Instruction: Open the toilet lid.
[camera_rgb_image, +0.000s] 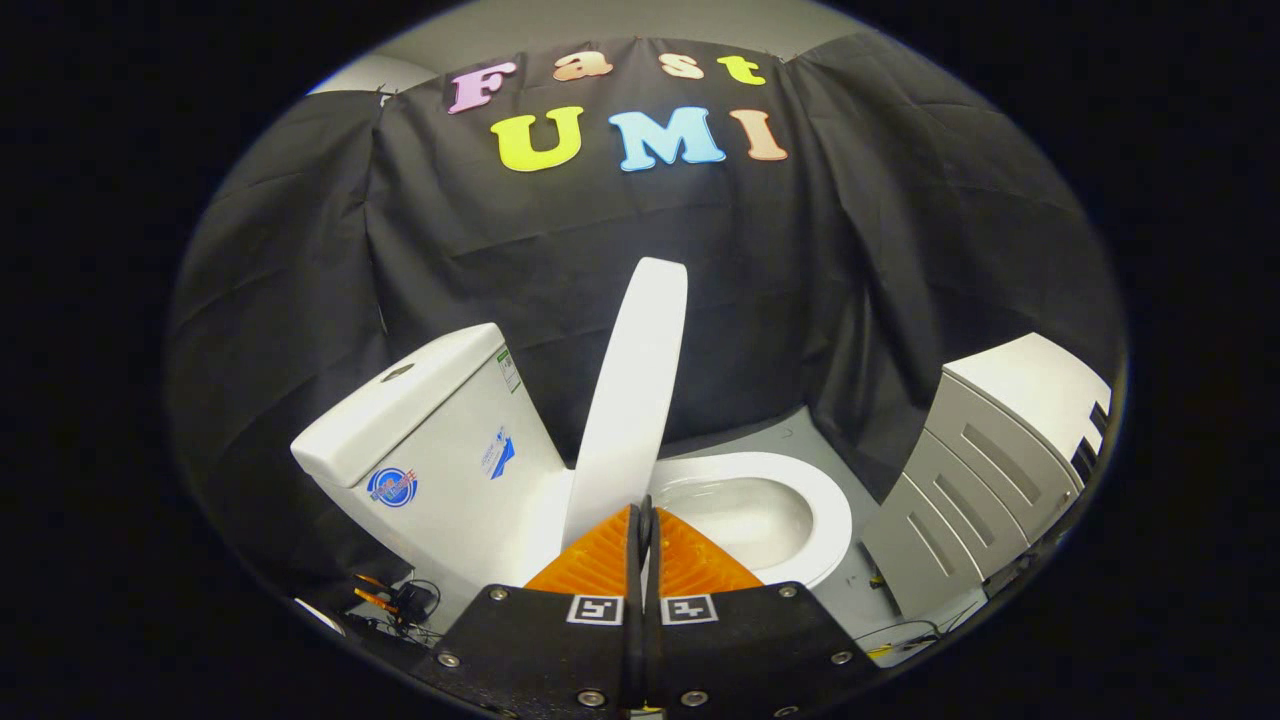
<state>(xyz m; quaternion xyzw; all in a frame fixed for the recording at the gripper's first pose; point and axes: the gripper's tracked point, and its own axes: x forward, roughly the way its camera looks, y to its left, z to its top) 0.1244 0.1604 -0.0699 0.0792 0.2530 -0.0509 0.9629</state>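
A white toilet stands ahead with its tank (430, 440) on the left and the seat ring and bowl (800, 505) on the right. The white lid (640, 380) is raised, standing nearly upright and tilted slightly toward the tank, seen almost edge-on. My gripper (645, 515) sits low in front of the lid's hinge end. Its two fingers are pressed together with only a thin seam between them, and nothing shows between them. The lid's lower part rises just beyond the fingertips, and I cannot tell whether they touch it.
A grey-white cabinet (1000, 470) with slotted drawer fronts stands to the right of the bowl. Cables and small plugs (395, 600) lie on the floor left of the tank's base. Black cloth walls close in behind and beside the toilet.
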